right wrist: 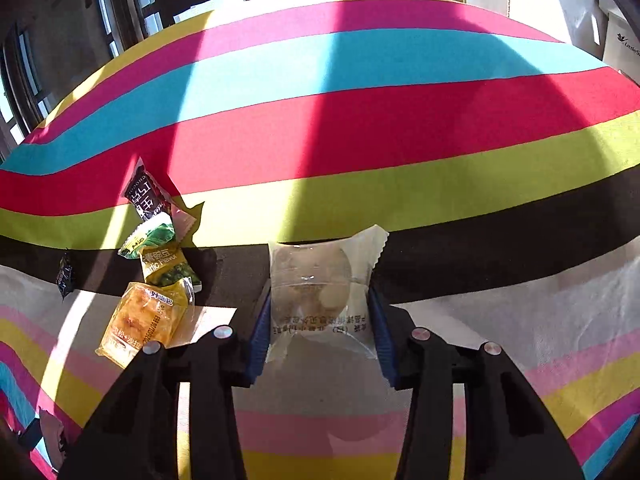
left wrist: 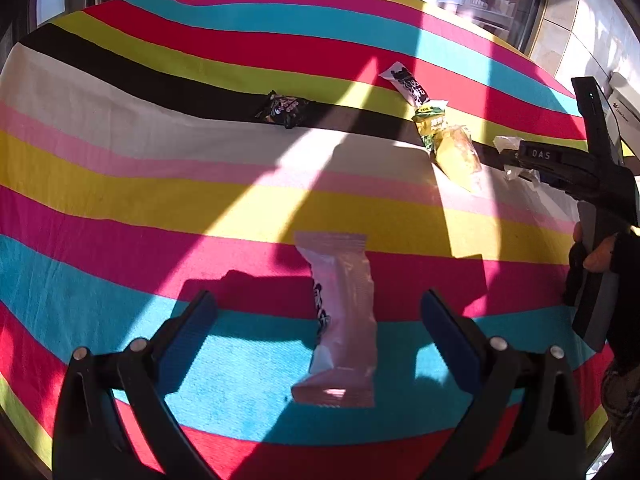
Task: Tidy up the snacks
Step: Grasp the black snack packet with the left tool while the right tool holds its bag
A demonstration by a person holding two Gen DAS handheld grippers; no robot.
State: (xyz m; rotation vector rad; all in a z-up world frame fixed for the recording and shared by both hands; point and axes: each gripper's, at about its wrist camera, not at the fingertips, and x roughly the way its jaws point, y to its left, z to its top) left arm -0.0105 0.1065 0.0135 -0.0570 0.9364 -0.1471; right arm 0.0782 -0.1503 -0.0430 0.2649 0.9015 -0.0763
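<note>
My left gripper (left wrist: pixel 318 312) is open, its blue-padded fingers on either side of a pink wrapped snack bar (left wrist: pixel 344 320) lying flat on the striped cloth. My right gripper (right wrist: pixel 320 316) is shut on a clear-wrapped round pastry (right wrist: pixel 316 284), held above the cloth; it also shows in the left wrist view (left wrist: pixel 516 156) at the far right. A row of snacks lies to its left: a dark chocolate packet (right wrist: pixel 146 196), a green pea packet (right wrist: pixel 164 260) and a yellow bread packet (right wrist: pixel 144 320). A small black packet (left wrist: pixel 284 109) lies apart on the black stripe.
A striped cloth (left wrist: pixel 120 208) covers the table. Windows and railings stand beyond the far edge. A white box (right wrist: pixel 622 46) sits at the far right. Sunlight and hard shadows cross the cloth.
</note>
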